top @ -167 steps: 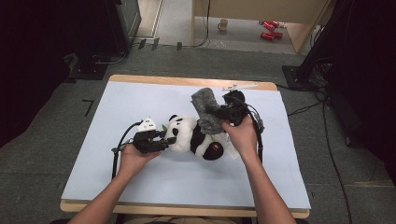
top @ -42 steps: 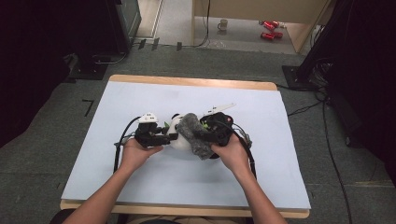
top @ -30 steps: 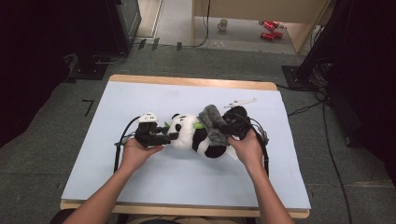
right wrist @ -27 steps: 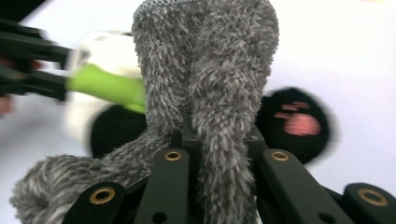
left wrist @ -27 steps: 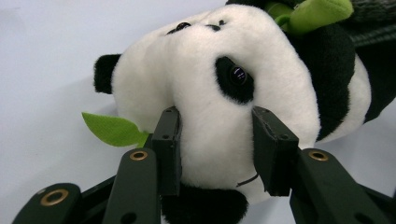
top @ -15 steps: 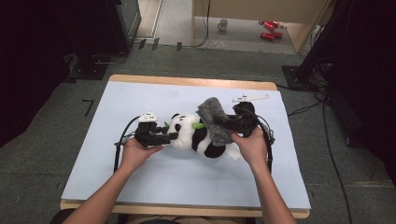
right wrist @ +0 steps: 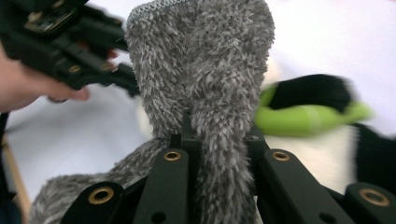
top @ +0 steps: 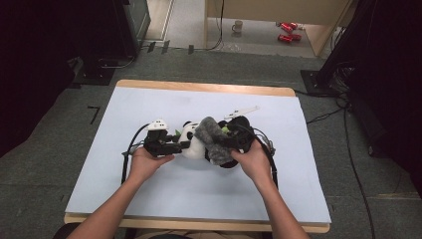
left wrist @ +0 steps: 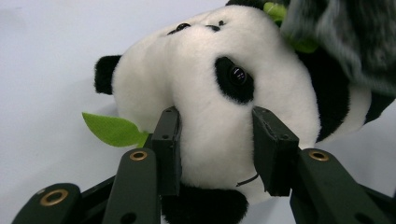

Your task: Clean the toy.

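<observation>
1. I counted one plush panda (top: pixel 191 144) on the table (top: pixel 149 199), lying on its side near the middle of the white sheet, with its head toward my left gripper
2. One grey fluffy cloth (top: pixel 213 142) lay draped over the panda's body, between the two grippers
3. My left gripper (top: pixel 171 147) was clamped on the panda's head; in the left gripper view both black jaws pressed into the white fur of the panda (left wrist: pixel 210 93), one on each side of the muzzle
4. My right gripper (top: pixel 230 145) was pinched tight on the cloth; in the right gripper view the grey cloth (right wrist: pixel 205 84) rose in a bunched fold from between the jaws
5. I saw two green felt leaves in the left gripper view, one leaf (left wrist: pixel 109 129) beside the panda's cheek, and another at the top edge by the cloth
6. Two hands held the grippers, and one cable trailed from each
7. On the floor beyond the table stood one mug (top: pixel 238 26) and two red cans (top: pixel 284 31) lying near it
</observation>
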